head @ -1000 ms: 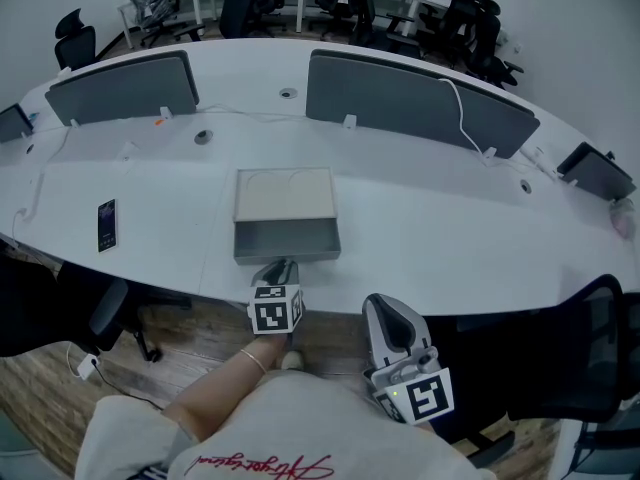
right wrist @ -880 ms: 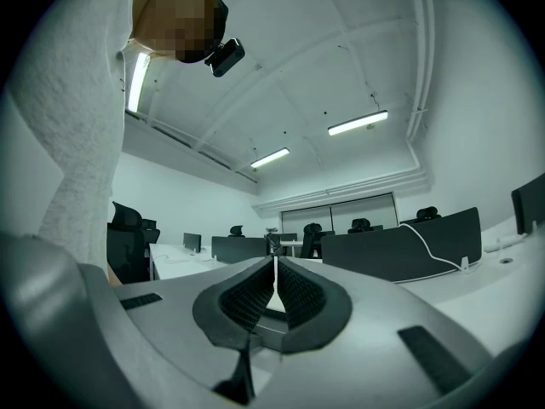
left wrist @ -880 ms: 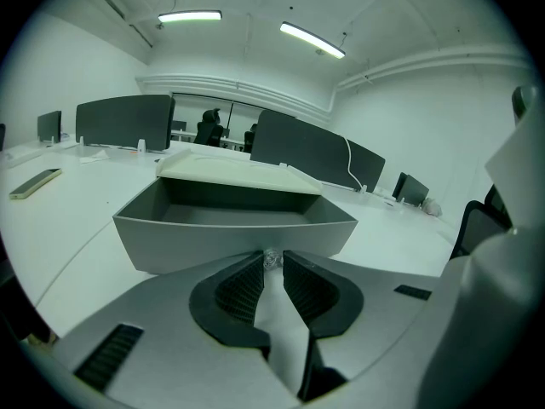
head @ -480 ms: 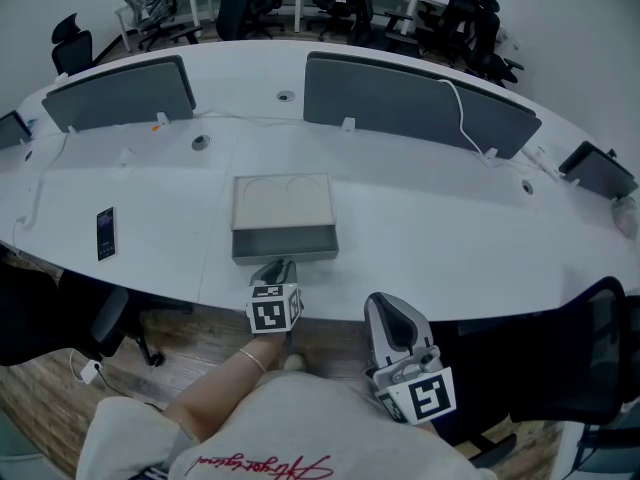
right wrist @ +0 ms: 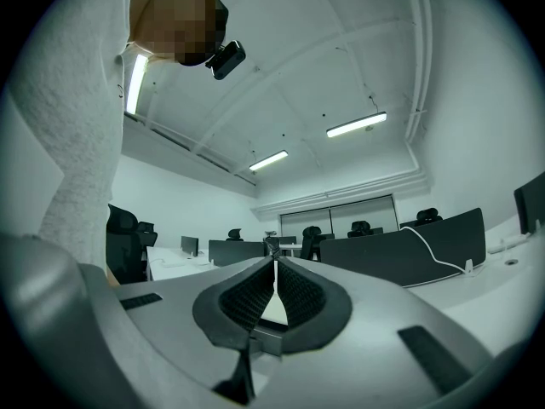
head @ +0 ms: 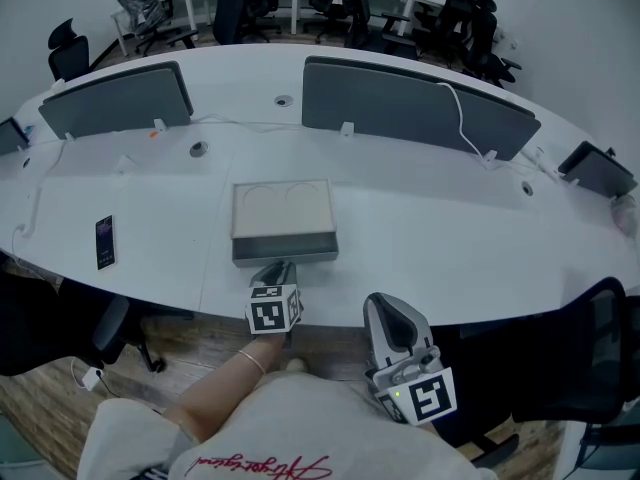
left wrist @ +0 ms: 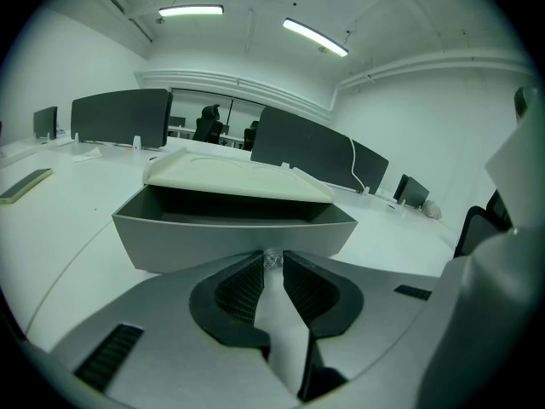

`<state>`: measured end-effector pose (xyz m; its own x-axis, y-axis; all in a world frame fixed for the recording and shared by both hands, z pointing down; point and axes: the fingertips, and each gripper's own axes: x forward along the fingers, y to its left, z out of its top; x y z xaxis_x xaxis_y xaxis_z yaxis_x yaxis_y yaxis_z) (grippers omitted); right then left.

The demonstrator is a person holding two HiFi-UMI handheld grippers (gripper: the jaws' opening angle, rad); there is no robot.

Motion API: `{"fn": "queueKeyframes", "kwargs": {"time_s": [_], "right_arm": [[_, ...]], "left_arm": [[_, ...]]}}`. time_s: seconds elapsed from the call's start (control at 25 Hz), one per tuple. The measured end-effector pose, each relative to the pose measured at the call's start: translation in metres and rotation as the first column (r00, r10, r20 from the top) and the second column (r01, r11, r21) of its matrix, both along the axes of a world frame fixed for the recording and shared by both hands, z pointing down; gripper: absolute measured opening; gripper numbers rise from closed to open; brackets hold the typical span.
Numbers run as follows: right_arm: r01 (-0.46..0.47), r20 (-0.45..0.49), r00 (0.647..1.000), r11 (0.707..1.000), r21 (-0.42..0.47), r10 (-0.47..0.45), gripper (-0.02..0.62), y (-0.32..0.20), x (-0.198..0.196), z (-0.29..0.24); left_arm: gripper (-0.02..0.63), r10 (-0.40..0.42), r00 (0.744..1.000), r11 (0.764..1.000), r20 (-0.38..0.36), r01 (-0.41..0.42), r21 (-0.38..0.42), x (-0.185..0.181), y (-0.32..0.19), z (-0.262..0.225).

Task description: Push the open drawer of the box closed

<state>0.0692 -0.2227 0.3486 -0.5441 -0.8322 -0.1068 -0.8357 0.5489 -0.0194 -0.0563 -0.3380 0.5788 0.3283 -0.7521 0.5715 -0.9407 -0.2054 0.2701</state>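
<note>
A beige box (head: pixel 284 208) lies on the white table (head: pixel 420 238), and its grey drawer (head: pixel 285 245) sticks out a short way toward me. My left gripper (head: pixel 278 266) rests its tips against the drawer's front wall. In the left gripper view that drawer front (left wrist: pixel 170 241) fills the middle, and the left gripper (left wrist: pixel 272 256) is shut to a thin slit, with nothing held. My right gripper (head: pixel 385 302) hangs below the table edge by my body, and in its own view the right gripper (right wrist: pixel 274 262) is shut and empty, pointing up at the room.
A phone (head: pixel 105 240) lies on the table to the left of the box. Two grey divider panels (head: pixel 410 103) stand behind it, with a white cable (head: pixel 462 108) over the right one. Black office chairs (head: pixel 590 338) crowd the right side.
The drawer has slid into the box, so less of its open inside shows. My left gripper has followed it forward against the front. The right gripper has stayed put.
</note>
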Motion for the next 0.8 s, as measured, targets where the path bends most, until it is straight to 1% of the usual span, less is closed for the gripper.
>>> {"fn": "queueKeyframes", "kwargs": {"time_s": [0.32, 0.44, 0.52, 0.68, 0.8], "right_arm": [[-0.003, -0.01, 1.0, 1.0, 0.011, 0.004, 0.023, -0.008, -0.009, 0.0], [-0.002, 0.008, 1.0, 1.0, 0.029, 0.002, 0.023, -0.012, -0.013, -0.004], [-0.012, -0.015, 1.0, 1.0, 0.011, 0.012, 0.023, -0.014, -0.013, 0.001], [-0.017, 0.019, 1.0, 0.999, 0.037, 0.017, 0.023, -0.018, -0.014, -0.005], [-0.026, -0.013, 1.0, 0.999, 0.024, 0.026, 0.023, -0.021, -0.012, 0.0]], "left_arm": [[0.084, 0.014, 1.0, 1.0, -0.018, -0.014, 0.004, -0.002, -0.011, -0.001], [0.084, 0.014, 0.999, 1.0, -0.034, -0.014, 0.002, -0.003, -0.016, -0.001], [0.084, 0.016, 0.999, 1.0, -0.034, -0.015, 0.006, -0.003, -0.019, -0.001], [0.084, 0.024, 0.999, 1.0, -0.033, -0.024, 0.005, -0.004, -0.024, -0.001], [0.084, 0.026, 0.999, 1.0, -0.033, -0.025, 0.007, -0.004, -0.026, -0.001]]}}
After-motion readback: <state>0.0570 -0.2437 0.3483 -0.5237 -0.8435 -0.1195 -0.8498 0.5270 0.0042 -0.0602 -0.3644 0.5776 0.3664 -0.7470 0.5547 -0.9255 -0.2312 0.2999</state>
